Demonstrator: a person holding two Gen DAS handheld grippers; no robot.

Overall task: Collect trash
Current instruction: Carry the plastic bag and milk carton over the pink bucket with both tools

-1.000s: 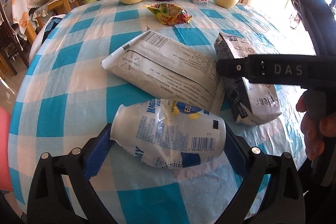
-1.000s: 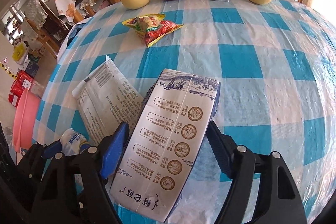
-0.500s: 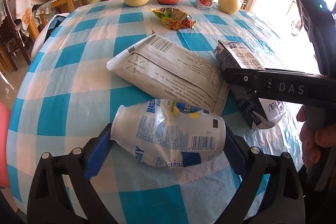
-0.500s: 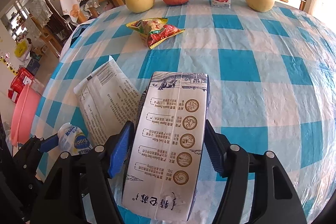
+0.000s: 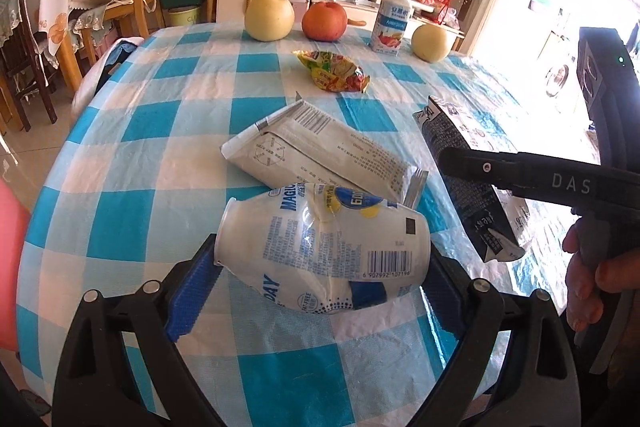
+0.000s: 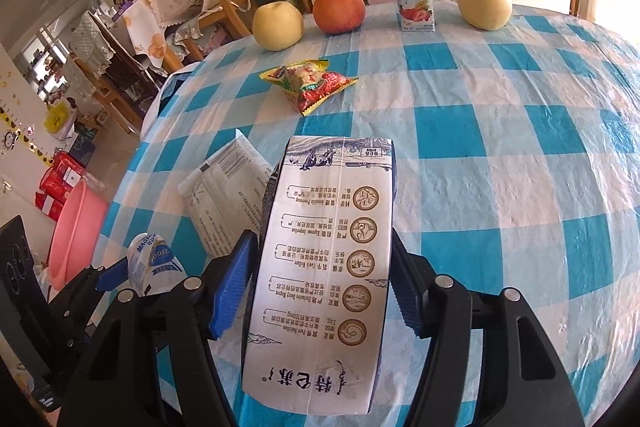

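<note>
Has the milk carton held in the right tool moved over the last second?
Yes. In the right wrist view the milk carton has lifted with the right tool: the flat paper pouch on the table now shows further from it, and the camera looks down from higher.

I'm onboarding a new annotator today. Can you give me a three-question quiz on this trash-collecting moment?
1. True or false: the left gripper holds the crushed white bottle.
2. What does the right gripper hold? A) the snack wrapper B) the milk carton C) a pear
3. Fill in: the pieces of fruit at the table's far edge number ___.

Key: 1 true; 2 B; 3 three.
</note>
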